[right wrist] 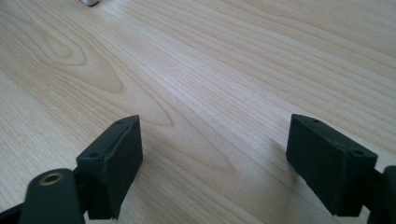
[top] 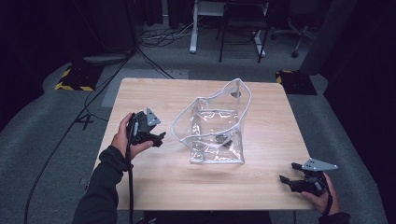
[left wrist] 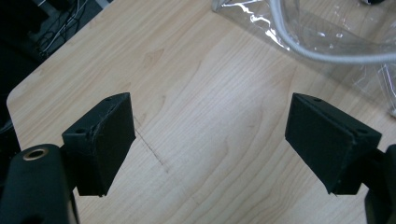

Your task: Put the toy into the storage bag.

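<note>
While parted, left tool [top: 159, 138] sits beside clear bag [top: 215, 126] (apart).

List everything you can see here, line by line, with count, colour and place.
Clear bag: one, transparent with a white trimmed rim, standing open at the middle of the table; something small and dark shows inside it, too small to tell what.
Table: one, light wood, centre of the scene.
Chair: one, dark frame, on the floor beyond the table.
Hazard-striped floor plates: two, black and yellow, beyond the table's far corners.
Cables: several, black, on the grey carpet at the left.
Left gripper: one, black, jaws open, just left of the bag.
Right gripper: one, black, jaws open, near the table's front right corner.
</note>
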Tool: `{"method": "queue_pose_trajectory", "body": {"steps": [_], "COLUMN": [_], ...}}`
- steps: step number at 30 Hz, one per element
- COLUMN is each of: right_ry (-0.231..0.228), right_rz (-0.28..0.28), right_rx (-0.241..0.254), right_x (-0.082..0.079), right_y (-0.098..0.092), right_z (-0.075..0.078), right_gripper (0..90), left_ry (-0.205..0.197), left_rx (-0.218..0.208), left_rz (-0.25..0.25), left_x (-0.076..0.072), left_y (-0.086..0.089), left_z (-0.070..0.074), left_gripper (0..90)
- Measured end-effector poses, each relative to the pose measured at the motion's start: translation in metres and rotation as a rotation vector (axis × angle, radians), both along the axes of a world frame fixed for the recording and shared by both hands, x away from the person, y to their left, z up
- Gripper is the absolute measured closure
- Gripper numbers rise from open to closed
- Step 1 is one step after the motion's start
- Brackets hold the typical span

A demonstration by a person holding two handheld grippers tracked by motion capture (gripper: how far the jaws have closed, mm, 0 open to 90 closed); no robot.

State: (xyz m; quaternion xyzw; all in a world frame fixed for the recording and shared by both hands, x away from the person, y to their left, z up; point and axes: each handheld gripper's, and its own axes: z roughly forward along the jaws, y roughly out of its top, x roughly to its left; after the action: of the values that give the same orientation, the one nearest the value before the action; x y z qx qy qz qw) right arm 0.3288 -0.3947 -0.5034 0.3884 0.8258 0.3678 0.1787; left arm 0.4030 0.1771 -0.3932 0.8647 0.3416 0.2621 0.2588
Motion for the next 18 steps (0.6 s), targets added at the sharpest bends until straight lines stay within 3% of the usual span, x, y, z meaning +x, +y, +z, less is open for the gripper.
{"method": "queue_pose_trajectory", "body": {"steps": [3, 5, 6, 13, 18], "right_ry": [0.001, 0.0, -0.001, 0.001, 0.001], "right_rz": [-0.001, 0.0, 0.001, 0.0, 0.0], "right_rx": [0.0, 0.0, -0.001, 0.0, 0.0], "right_x": [0.0, 0.0, 0.0, 0.0, 0.0], "right_y": [0.0, 0.0, 0.0, 0.0, 0.0], "right_z": [0.0, 0.0, 0.0, 0.0, 0.0], "right_gripper": [18.7, 18.7, 18.7, 18.7, 18.6], "left_ry": [-0.009, -0.03, -0.027, -0.011, 0.004], "left_rx": [-0.005, 0.014, -0.001, 0.041, 0.048], "left_rz": [0.005, 0.006, 0.008, -0.003, -0.007], "left_x": [-0.006, -0.01, -0.013, -0.025, -0.034], "left_y": [0.001, 0.002, 0.002, 0.007, 0.007], "left_z": [-0.003, -0.004, -0.007, -0.021, -0.03], "left_gripper": [16.8, 16.9, 16.7, 16.6, 16.5]}}
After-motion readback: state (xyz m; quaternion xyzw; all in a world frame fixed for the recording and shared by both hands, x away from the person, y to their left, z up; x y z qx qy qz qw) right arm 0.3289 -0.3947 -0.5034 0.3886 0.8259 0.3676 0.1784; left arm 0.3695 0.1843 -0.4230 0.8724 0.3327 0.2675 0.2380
